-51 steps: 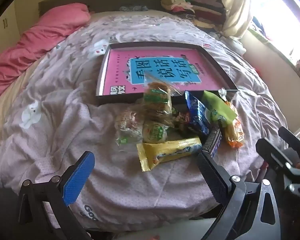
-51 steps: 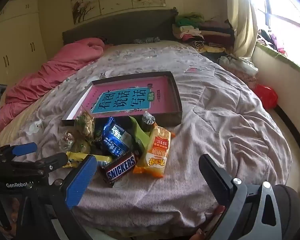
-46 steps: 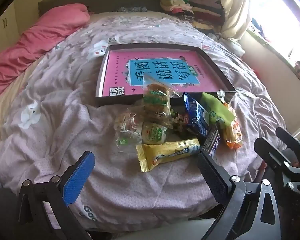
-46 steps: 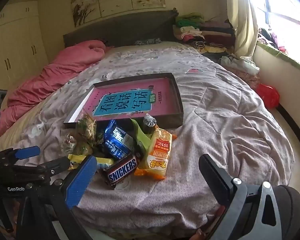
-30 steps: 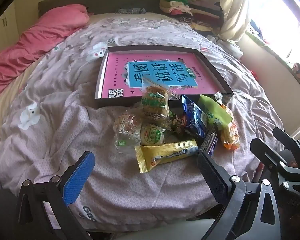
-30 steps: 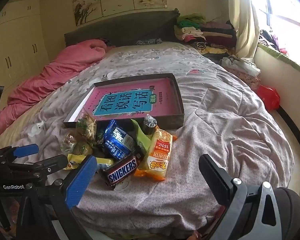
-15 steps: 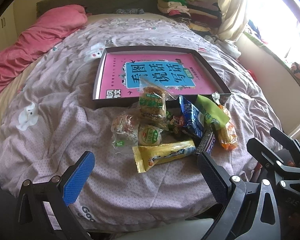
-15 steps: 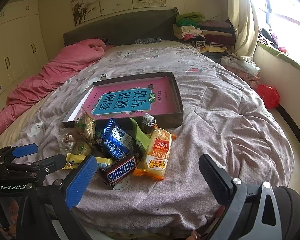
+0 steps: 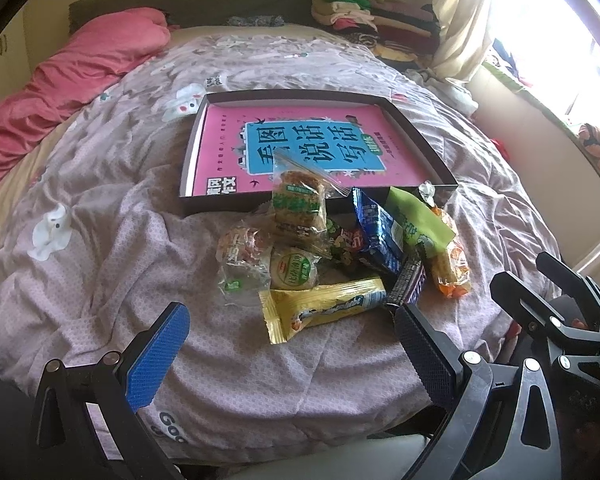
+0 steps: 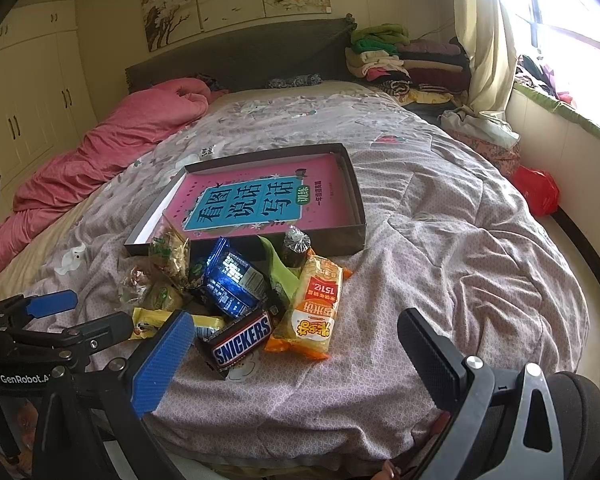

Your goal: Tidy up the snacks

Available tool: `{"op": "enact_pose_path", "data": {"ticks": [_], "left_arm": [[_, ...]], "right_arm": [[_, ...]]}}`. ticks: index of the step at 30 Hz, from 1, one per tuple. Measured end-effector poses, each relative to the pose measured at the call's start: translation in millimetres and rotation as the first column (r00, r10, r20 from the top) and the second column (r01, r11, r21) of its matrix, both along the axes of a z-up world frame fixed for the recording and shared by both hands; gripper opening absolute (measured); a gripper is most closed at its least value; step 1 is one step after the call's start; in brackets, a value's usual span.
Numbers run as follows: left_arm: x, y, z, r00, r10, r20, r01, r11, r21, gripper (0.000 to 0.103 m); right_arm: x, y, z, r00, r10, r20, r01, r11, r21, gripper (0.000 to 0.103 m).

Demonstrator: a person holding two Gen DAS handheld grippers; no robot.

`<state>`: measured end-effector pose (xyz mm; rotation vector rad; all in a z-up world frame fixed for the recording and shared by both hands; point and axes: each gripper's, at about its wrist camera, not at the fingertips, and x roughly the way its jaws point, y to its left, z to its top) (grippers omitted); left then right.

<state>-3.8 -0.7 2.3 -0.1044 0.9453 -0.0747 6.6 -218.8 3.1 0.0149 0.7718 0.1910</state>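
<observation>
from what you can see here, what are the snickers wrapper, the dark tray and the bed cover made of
Snickers wrapper: looks like glossy plastic film, with shiny highlights and a crimped end.
Dark tray: probably cardboard, given its thin, straight matte walls and folded corners; a pink book cover lies inside it.
Bed cover: soft woven fabric, likely a cotton quilt, matte, creased and printed with small patterns.

Left gripper (image 9: 288,344) spread wide above the quilt (image 9: 100,240), empty, near edge of the snack pile (image 9: 332,252). Just ahead of it, a yellow bar (image 9: 324,308) at the pile's near side. Beyond the pile, touching its far edge, a dark tray (image 9: 420,140) with a pink book (image 9: 300,148) inside. Right of the pile, well apart, the right gripper (image 9: 540,296), also spread. Far left of the pile, a pink duvet (image 9: 68,80).
</observation>
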Motion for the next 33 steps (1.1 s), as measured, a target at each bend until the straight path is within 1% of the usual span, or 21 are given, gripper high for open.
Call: {"op": "enact_pose_path", "data": {"ticks": [20,24,33], "left_arm": [[1.7,0.8,-4.1,1.000,-0.004,-0.018,0.004,1.000,-0.016,0.102],[4.8,5.8,-9.0,0.999,0.001,-0.042,-0.003,0.999,-0.044,0.102],[13.1,22.2,-21.9,0.993,0.041,-0.110,-0.054,0.991,-0.122,0.102]], "right_arm": [[1.2,-5.6,-1.8,1.000,-0.017,-0.009,0.017,1.000,0.014,0.103],[3.3,-8.8,-2.1,0.999,-0.026,-0.019,0.027,0.999,0.022,0.103],[9.7,-18.5,-5.4,0.997,-0.063,-0.047,0.066,0.997,0.047,0.103]]}}
